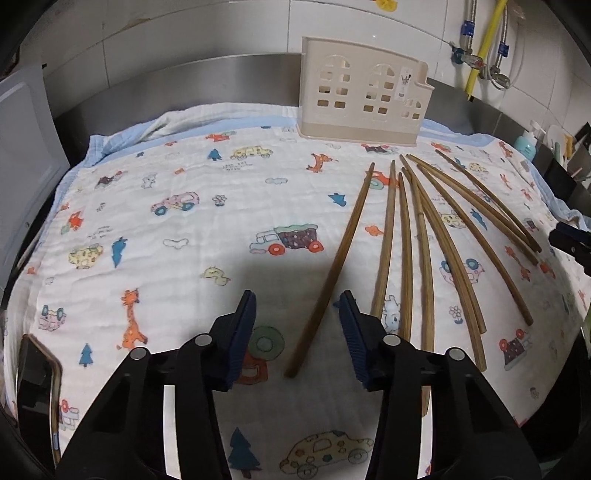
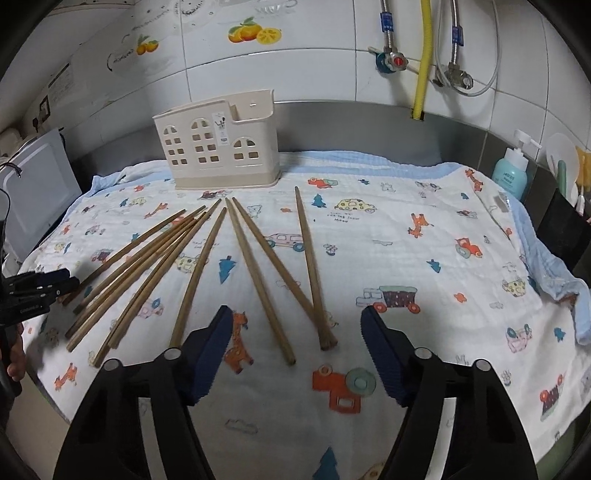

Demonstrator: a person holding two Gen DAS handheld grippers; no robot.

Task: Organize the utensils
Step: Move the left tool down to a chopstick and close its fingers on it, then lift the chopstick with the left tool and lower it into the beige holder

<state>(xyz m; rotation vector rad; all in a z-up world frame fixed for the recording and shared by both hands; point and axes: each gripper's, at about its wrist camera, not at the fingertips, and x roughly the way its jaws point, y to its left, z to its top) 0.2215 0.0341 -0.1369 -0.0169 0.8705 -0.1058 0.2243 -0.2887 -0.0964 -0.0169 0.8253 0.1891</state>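
I see both grippers released: left gripper (image 1: 297, 301) straddles one chopstick (image 1: 334, 266), right gripper (image 2: 297, 317) empty above chopsticks (image 2: 207, 273) on cloth (image 2: 406, 258) before holder (image 2: 218, 144).

A home kitchen. White wall tiles (image 2: 314, 66) with fruit stickers (image 2: 255, 32) run behind a steel-backed bench (image 1: 184, 77). At the upper right, a yellow gas hose (image 2: 424, 55) and water valves (image 2: 395, 61) hang; a soap pump bottle (image 2: 511, 173) stands at the right edge.
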